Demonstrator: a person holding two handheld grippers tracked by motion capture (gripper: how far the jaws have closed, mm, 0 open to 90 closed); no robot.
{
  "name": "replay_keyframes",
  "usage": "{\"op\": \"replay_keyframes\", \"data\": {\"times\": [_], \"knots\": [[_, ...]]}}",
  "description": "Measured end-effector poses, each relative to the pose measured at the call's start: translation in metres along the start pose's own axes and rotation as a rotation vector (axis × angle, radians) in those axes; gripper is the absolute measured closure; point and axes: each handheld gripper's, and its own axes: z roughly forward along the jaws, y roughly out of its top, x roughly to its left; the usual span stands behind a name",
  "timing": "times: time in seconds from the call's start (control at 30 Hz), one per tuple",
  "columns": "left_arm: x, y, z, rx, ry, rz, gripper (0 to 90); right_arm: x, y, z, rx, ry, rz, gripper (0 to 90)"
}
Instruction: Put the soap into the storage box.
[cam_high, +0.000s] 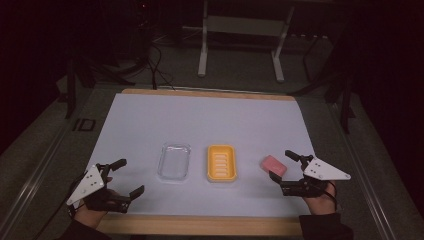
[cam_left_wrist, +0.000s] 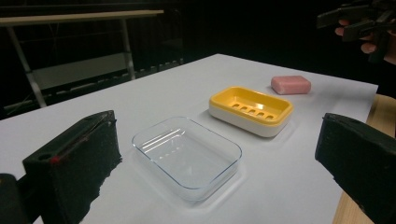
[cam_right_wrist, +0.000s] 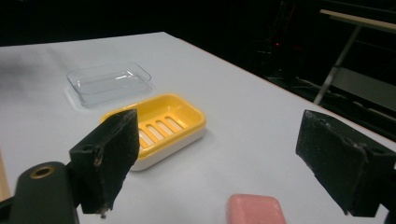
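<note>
The right gripper (cam_high: 283, 165) is hovering with its jaws spread wide around the pink soap bar (cam_high: 274, 164), its pads not pressing on it; the soap is lying on the white sheet (cam_high: 200, 115) just right of the yellow soap dish (cam_high: 221, 162). The left gripper (cam_high: 125, 176) is waiting left of the dish, nearer than the clear lid (cam_high: 174, 161), jaws wide and gripping nothing

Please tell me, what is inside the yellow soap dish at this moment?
Nothing lies in the soap dish: its yellow tray shows bare, with a row of drain slots. What is under the slots, in the white base, is covered. The pink soap lies apart on the table.
</note>
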Motion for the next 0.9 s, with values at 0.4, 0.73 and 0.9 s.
{"op": "replay_keyframes", "data": {"times": [0.4, 0.73, 0.9], "knots": [[-0.0001, -0.0008, 0.0020, 0.005, 0.007, 0.002, 0.2, 0.0000, 0.0003, 0.0000, 0.002, 0.006, -0.027, 13.0], [-0.0002, -0.0003, -0.0005, -0.004, 0.011, 0.000, 0.2, -0.0044, 0.0012, -0.0012, 0.014, -0.093, -0.073, 14.4], [0.0006, -0.0006, -0.0004, 0.005, 0.013, 0.005, 0.2, -0.0017, 0.0080, -0.0015, 0.043, -0.097, -0.013, 14.2]]}}
